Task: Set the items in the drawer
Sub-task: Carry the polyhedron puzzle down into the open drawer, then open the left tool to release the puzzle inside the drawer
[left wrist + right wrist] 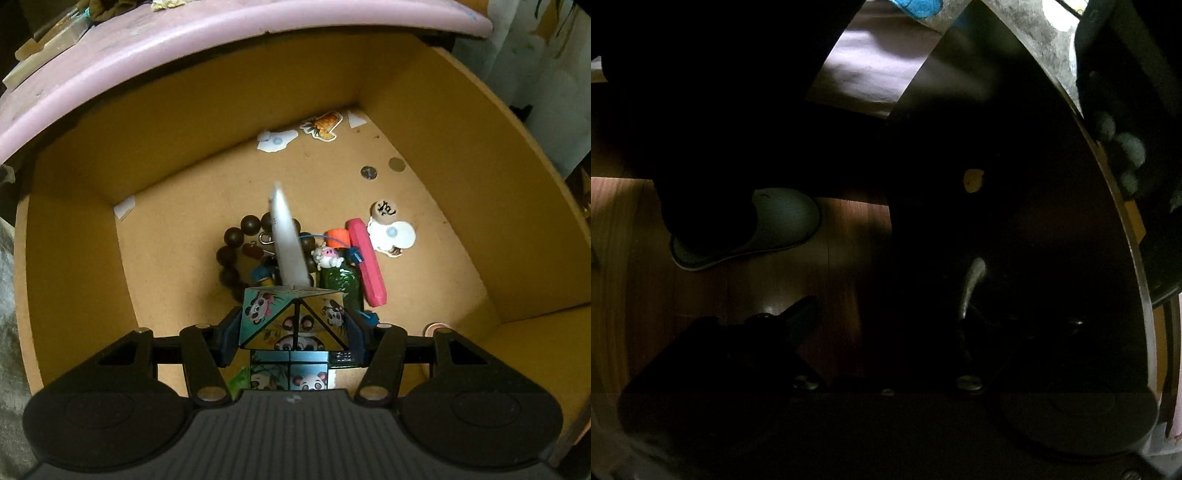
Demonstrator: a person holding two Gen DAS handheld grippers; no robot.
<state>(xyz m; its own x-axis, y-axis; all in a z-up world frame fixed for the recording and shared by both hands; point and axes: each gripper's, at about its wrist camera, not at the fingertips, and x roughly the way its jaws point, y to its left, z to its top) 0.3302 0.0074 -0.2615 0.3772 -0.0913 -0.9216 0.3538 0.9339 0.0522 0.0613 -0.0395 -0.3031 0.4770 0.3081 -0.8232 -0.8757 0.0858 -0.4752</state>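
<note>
The drawer (424, 110) is open, a brown box with tall walls. A shiny folding panda cube (293, 325) is held above it, squeezed between the two sides of the left tool (293, 338). On the drawer floor lie a ring of dark round beads (236, 243), a pink bar (365, 262), a green bottle with an orange cap (341, 280) and some stickers (321, 125).

A pink rounded tabletop edge (221, 40) curves across the top of the left wrist view, with scraps of clutter lying on it at the far left. In the dim right wrist view, a grey slipper (753, 225) stands on a brown wood-grain floor (624, 280). Beside it rises a dark panel (1015, 221) with a small yellow mark (973, 180).
</note>
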